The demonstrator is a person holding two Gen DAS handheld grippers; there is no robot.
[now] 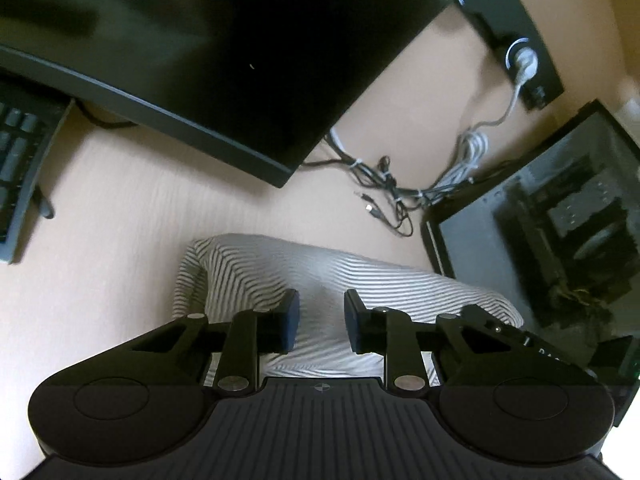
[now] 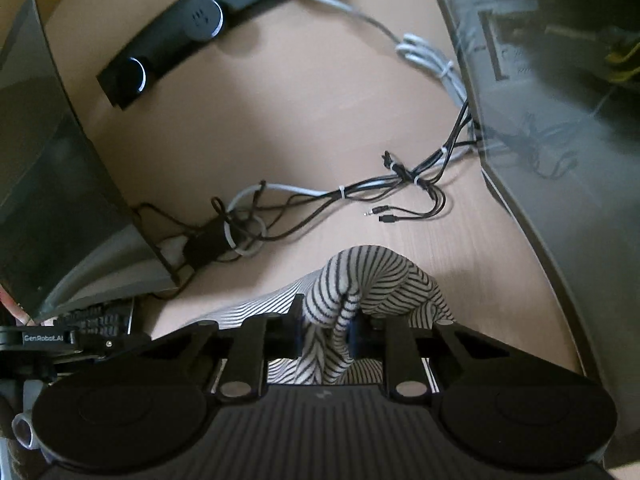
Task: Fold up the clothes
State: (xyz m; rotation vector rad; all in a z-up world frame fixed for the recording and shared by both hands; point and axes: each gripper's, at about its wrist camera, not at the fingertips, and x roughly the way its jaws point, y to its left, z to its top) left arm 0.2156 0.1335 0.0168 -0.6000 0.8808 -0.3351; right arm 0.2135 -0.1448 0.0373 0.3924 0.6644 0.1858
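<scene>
A white garment with thin dark stripes (image 1: pixel 320 276) lies on the light wooden desk. My left gripper (image 1: pixel 322 320) hovers just above it with its jaws apart and nothing between them. My right gripper (image 2: pixel 326 330) is shut on a bunched fold of the striped garment (image 2: pixel 360 280), which rises in a hump in front of the fingers. The rest of the cloth runs under both grippers and is hidden there.
A dark monitor (image 1: pixel 180 60) and a keyboard (image 1: pixel 16 160) stand to the left. A tangle of cables (image 2: pixel 300 204) lies behind the garment. A black power strip (image 2: pixel 188 28) sits at the back. A glass-sided computer case (image 2: pixel 560 120) stands on the right.
</scene>
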